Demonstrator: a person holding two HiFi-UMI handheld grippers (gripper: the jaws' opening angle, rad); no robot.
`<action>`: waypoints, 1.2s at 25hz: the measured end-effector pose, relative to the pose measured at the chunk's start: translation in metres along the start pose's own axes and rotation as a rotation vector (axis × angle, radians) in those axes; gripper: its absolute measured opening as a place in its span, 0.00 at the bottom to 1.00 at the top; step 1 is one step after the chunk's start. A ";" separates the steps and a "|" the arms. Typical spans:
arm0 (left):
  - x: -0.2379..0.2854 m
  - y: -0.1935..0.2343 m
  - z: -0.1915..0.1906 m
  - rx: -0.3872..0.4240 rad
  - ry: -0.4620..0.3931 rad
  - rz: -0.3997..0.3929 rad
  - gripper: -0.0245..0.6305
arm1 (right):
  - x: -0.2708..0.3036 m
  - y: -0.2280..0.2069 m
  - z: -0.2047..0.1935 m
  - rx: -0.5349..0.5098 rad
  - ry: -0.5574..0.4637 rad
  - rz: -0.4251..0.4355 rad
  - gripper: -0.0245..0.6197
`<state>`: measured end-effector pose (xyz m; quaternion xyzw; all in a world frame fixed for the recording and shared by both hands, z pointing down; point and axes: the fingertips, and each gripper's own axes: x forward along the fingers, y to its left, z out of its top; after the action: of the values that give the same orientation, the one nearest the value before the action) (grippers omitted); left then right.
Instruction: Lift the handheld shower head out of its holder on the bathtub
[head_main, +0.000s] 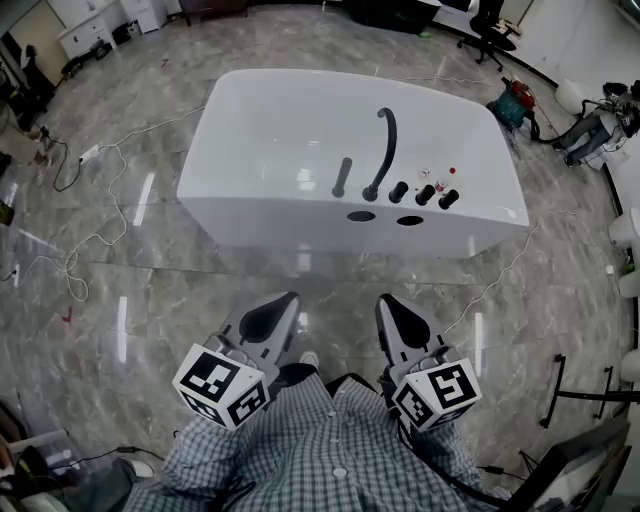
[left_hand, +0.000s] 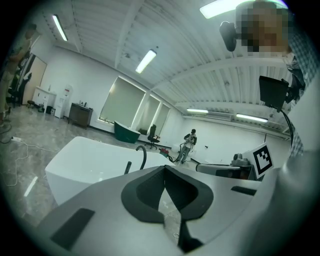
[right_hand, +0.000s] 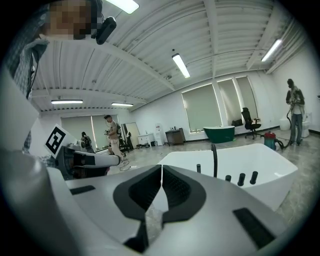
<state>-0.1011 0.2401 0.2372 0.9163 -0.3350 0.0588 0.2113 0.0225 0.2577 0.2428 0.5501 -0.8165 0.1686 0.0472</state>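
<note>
White bathtub (head_main: 280, 120); handheld shower head (head_main: 342, 177) upright on its near rim beside a curved spout (head_main: 386, 150). Left gripper (head_main: 285, 300) and right gripper (head_main: 388, 300): jaws closed, empty, apart from the tub.

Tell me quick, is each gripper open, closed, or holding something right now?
Grey, black-padded left gripper: closed, jaws together, nothing between them.
Grey, black-padded right gripper: closed, jaws together, nothing between them.

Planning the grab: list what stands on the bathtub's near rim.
On the bathtub rim: a short black shower head, a curved spout, three knobs. The holder beneath the shower head is hidden.
</note>
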 end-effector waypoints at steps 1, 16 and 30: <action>0.000 0.001 0.002 0.000 0.001 0.000 0.04 | 0.001 0.000 0.000 0.000 0.003 0.000 0.07; 0.029 0.026 0.001 -0.010 0.027 0.033 0.04 | 0.038 -0.034 -0.004 0.036 0.033 0.000 0.06; 0.117 0.059 0.035 -0.039 0.013 0.093 0.04 | 0.108 -0.112 0.032 0.015 0.055 0.051 0.06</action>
<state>-0.0497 0.1155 0.2553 0.8949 -0.3770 0.0681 0.2286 0.0866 0.1145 0.2665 0.5245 -0.8274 0.1909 0.0615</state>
